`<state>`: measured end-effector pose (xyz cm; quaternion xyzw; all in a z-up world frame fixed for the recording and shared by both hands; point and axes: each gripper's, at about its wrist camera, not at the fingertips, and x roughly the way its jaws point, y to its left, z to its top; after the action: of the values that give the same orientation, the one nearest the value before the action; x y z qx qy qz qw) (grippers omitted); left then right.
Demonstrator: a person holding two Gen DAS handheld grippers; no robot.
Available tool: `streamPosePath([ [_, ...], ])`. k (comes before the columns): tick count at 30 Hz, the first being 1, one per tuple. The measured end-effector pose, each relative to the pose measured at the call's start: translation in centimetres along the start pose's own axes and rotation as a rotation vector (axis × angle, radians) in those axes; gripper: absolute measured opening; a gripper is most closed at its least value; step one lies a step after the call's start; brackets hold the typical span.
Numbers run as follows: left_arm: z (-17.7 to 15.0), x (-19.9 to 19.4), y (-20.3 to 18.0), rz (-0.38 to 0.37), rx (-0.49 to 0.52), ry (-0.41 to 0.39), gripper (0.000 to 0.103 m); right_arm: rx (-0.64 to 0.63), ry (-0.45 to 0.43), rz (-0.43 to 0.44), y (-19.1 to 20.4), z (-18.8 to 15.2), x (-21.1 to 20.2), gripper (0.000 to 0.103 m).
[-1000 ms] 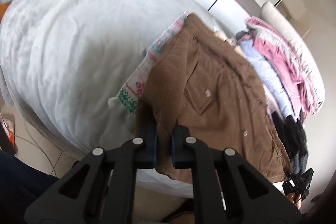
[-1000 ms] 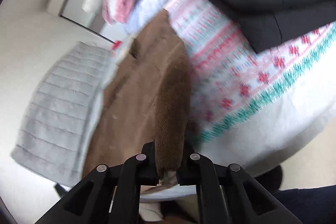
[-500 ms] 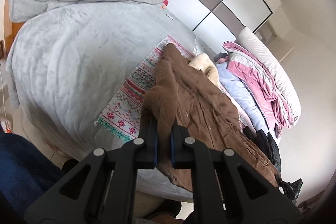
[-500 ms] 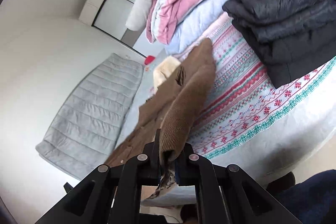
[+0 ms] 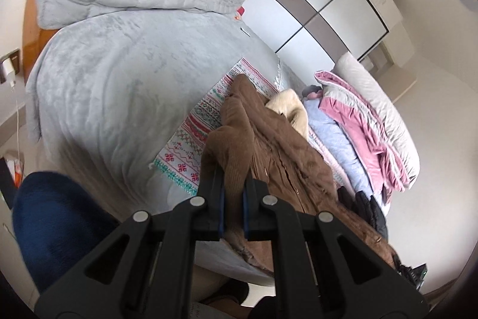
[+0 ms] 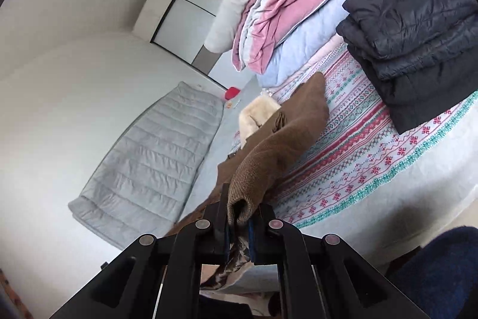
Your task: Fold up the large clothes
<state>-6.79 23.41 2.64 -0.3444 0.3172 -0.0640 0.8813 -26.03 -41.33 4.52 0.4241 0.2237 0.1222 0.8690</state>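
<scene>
Gripping the brown coat (image 5: pixel 277 151) near bottom centre, the left gripper (image 5: pixel 232 190) pinches its corduroy; the right gripper (image 6: pixel 239 217) pinches a cuff. Coat drapes mid-frame over the patterned blanket (image 6: pixel 367 145).

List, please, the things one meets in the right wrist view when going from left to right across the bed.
Grey quilted pad → cream fur collar → brown coat, its sleeve clamped in the right tool → patterned blanket → folded black jacket.
</scene>
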Motion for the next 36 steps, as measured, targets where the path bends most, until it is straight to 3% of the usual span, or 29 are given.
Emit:
streamPosePath([
  [6,0.3,-1.3,-1.9,-0.011,0.047,-0.01,0.01,-0.066,-0.023,0.017,2.6,0.1,-1.2,0.008],
  [10,1.6,1.3,-2.2,0.005,0.045,0.021,0.01,-0.024,-0.011,-0.044,1.0,1.1,0.8,0.008],
  [13,2.4,3.0,-1.7,0.008,0.015,0.045,0.01,0.01,0.001,-0.04,-0.2,1.6,1.8,0.008],
  [22,5.0,7.0,-3.5,0.026,0.057,0.056,0.011,0.005,0.008,-0.071,-1.3,4.6,6.5,0.008],
  [28,7.8,10.9,-6.4,0.062,0.113,0.046,0.011,-0.01,0.0,-0.087,-1.3,8.3,10.9,0.008],
  [36,15.2,20.7,-11.0,0.109,0.136,0.061,0.011,-0.066,-0.011,-0.142,-0.2,15.8,18.8,0.008],
])
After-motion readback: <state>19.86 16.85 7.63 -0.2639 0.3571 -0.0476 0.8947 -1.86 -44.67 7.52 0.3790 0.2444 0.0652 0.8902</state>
